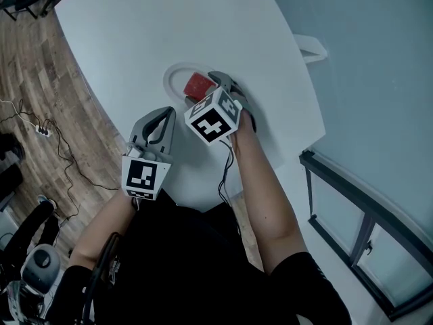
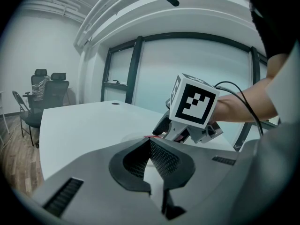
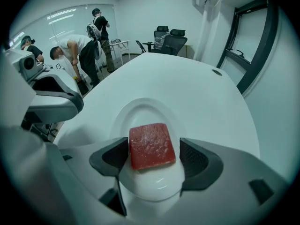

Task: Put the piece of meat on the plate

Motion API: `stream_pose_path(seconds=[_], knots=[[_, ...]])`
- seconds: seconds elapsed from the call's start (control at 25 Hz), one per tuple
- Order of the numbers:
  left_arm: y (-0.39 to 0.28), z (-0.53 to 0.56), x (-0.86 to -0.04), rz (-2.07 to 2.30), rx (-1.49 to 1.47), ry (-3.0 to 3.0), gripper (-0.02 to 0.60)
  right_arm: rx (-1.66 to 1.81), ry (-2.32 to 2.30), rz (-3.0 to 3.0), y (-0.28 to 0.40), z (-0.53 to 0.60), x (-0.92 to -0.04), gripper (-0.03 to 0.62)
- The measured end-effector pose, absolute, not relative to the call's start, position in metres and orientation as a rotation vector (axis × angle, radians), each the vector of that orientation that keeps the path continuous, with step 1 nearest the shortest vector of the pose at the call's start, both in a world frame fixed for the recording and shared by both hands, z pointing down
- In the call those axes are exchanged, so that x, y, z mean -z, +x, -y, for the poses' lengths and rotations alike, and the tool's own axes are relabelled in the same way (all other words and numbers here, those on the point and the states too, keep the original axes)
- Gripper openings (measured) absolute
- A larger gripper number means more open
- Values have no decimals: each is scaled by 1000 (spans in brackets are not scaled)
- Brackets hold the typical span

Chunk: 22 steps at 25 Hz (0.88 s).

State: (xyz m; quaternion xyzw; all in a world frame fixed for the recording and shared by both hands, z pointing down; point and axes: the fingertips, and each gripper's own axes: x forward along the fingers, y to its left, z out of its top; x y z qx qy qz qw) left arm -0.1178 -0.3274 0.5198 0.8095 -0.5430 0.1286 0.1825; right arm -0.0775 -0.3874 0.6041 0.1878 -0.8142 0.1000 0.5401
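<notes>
A square red piece of meat (image 1: 198, 85) (image 3: 152, 146) lies on a white oval plate (image 1: 174, 73) (image 3: 140, 108) on the white table (image 1: 135, 32). My right gripper (image 1: 205, 91) (image 3: 152, 156) straddles the meat and is open. Its left pad sits right at the meat's edge, and a thin gap shows at the right pad. My left gripper (image 1: 162, 114) (image 2: 150, 142) hovers to the near left of the plate, shut and empty. Its view shows the right gripper's marker cube (image 2: 194, 104) just ahead.
The table's curved edge runs left of the left gripper, above a wooden floor with cables (image 1: 47, 131). A dark window frame (image 1: 352, 215) stands at the right. Office chairs (image 3: 171, 39) and people (image 3: 79, 50) are beyond the table's far end.
</notes>
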Motion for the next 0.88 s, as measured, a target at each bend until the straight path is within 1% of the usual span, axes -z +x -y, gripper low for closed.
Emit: stream_pose_path(seconds=[0.48, 0.88], knots=[[-117, 326, -520, 1536, -361, 2283, -5, -233, 458, 1946, -76, 387, -603, 330], [-119, 328, -516, 1535, -359, 2293, -5, -270, 491, 2012, -79, 384, -585, 330]])
